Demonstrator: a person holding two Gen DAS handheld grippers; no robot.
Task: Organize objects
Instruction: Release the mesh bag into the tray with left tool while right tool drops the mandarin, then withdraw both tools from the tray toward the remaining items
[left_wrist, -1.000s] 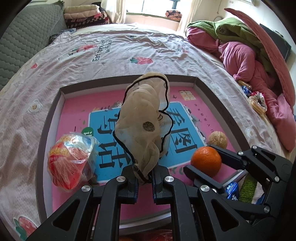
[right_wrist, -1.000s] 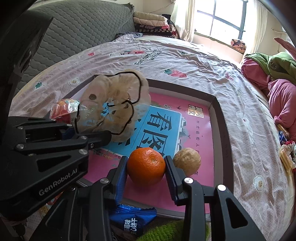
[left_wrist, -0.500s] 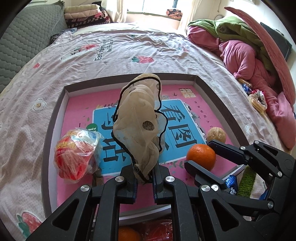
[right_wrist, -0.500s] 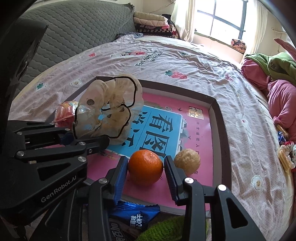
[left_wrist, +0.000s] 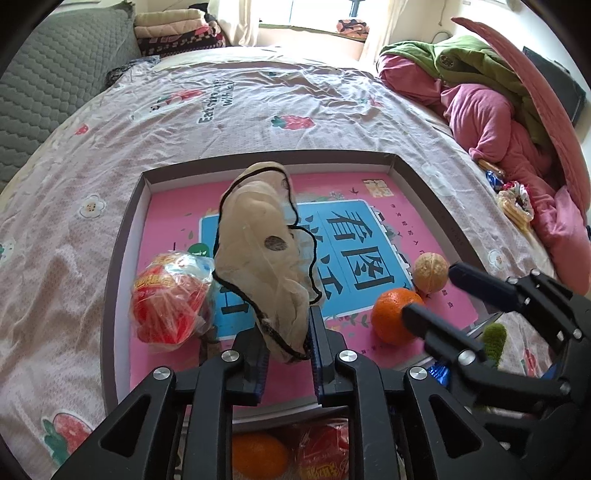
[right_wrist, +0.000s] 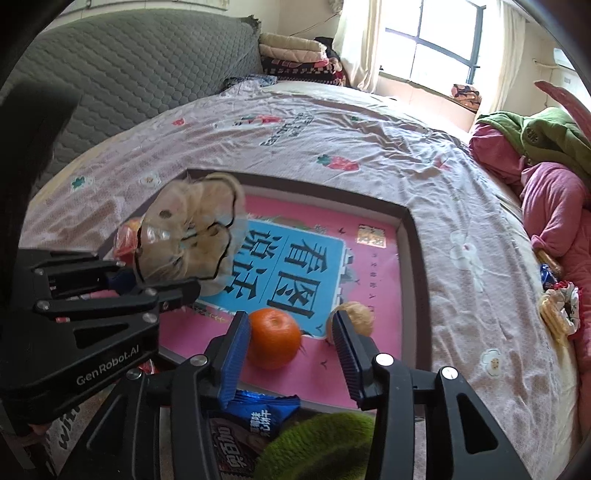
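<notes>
We hold a beige scrunchie (left_wrist: 264, 258) with black edging pinched between the fingers of our left gripper (left_wrist: 286, 334), lifted above the pink tray (left_wrist: 125, 240) that lies on the bed sheet (left_wrist: 221, 103). Our right gripper (right_wrist: 290, 338) has its fingers spread wide on either side of the orange (right_wrist: 273, 343), which sits on the tray floor beside the walnut (right_wrist: 354, 319), with no firm contact visible. A red snack bag (left_wrist: 168, 295) lies at the tray's left side.
</notes>
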